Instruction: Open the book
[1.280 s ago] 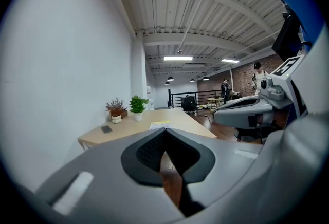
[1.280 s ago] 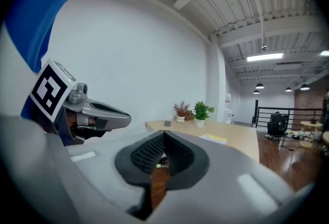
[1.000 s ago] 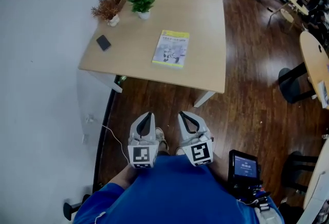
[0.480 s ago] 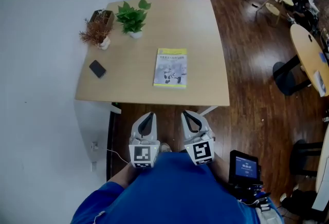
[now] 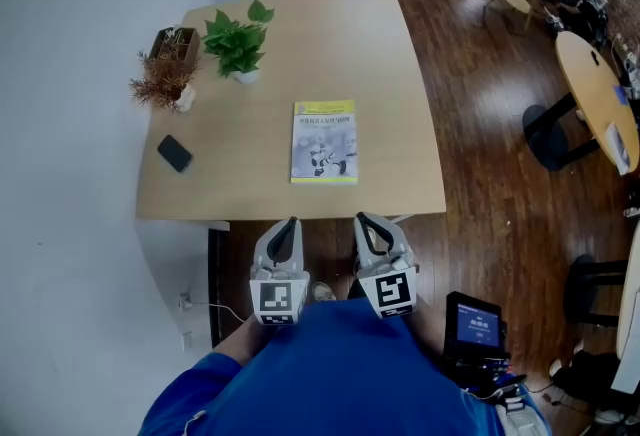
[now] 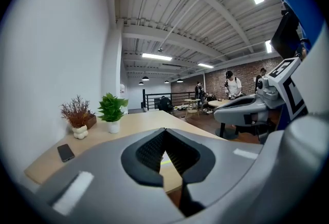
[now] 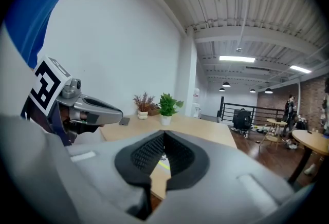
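A: While the book [image 5: 324, 141] lies closed, where exactly is it?

B: Flat on the worktop [image 5: 400, 74], nearer the front edge; a phone [image 5: 174, 153] lies well to its left; a plant [image 5: 235, 42] stands at the far left.

A: And each hand-held gripper?

B: Both the left hand-held gripper [image 5: 290, 223] and the right hand-held gripper [image 5: 361, 220] hang short of the worktop, apart from the book; jaws pressed together, nothing between them.

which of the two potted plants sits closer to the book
The green leafy plant; the dried reddish-brown one stands farther from the book.
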